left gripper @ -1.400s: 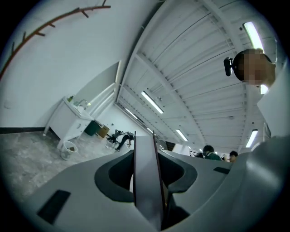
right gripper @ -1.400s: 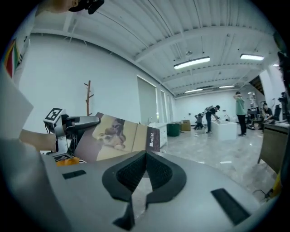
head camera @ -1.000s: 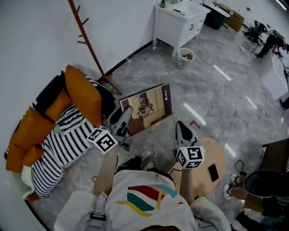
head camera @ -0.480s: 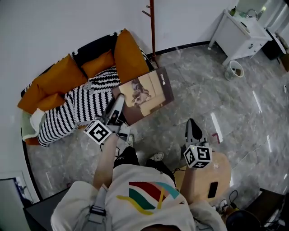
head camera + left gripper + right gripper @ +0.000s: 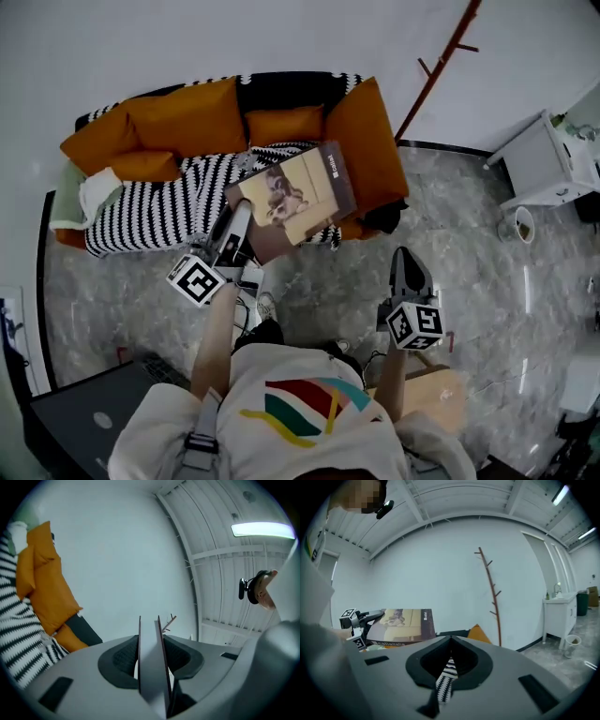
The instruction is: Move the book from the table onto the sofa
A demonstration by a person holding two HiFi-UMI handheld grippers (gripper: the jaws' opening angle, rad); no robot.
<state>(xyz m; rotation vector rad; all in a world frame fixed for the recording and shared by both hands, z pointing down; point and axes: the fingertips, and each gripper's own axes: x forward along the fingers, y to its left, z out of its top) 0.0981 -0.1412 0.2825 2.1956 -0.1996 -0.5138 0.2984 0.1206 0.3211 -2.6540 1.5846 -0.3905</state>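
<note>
Looks like a living-room corner set up inside a larger, plain hall. Against the far white wall, a sofa with orange cushions and a black-and-white striped throw; just right of it, a wooden coat stand. Further right, a white cabinet with a small waste bin near it. Underfoot, glossy grey marble-look floor. Overhead, a ribbed panel ceiling with a strip light, more hall than home.
</note>
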